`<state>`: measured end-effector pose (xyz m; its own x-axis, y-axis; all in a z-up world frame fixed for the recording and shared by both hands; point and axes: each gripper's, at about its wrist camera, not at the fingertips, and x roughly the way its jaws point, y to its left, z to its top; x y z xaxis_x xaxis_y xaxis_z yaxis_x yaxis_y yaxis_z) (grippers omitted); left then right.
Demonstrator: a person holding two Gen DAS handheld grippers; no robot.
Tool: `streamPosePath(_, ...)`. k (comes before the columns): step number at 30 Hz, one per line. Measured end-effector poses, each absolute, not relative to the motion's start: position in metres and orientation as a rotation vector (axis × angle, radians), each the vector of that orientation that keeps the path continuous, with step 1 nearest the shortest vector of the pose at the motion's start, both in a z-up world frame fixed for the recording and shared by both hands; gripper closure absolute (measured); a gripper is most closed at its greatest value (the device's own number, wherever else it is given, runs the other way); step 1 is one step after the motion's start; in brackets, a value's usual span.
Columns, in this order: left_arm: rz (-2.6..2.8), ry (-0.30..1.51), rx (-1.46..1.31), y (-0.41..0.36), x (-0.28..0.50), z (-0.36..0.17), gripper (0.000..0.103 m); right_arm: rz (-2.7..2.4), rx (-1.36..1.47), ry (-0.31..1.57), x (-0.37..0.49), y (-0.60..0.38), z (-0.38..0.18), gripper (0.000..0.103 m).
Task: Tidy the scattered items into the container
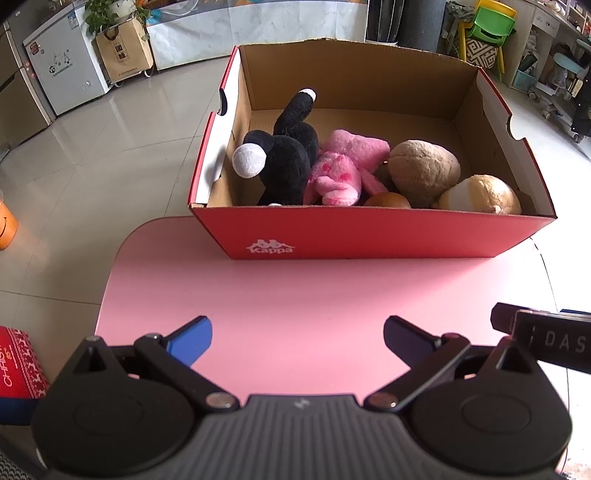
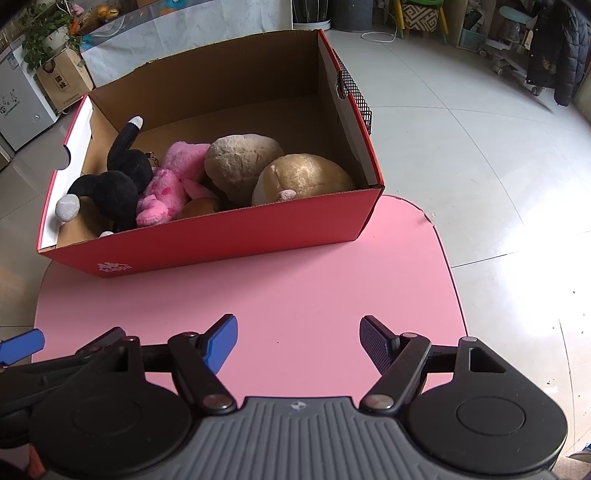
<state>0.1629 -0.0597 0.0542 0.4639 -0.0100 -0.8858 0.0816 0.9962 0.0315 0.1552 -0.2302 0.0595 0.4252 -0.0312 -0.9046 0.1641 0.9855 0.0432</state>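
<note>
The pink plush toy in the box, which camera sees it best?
The left wrist view. There the pink plush toy sits near the middle of the red box, between the black plush and the brown ones, with its spotted front showing. The right wrist view shows it from the side, lower part hidden by the box wall.

Glossy tiled floor, white chest freezer, green chair.

A pink table with rounded corners is seen above a pale tiled floor. A red box is set directly on the table's far part, open at the top. The near part of the tabletop is left bare and lightly dulled by reflections.
</note>
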Motion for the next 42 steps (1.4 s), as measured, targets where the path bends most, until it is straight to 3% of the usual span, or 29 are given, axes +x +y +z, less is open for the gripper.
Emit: streamPosePath(42, -0.054, 1.087, 0.091, -0.0618, 0.1623, 0.0528, 0.000, -0.123, 0.124, 1.130, 0.1552, -0.2311, 0.0594, 0.029)
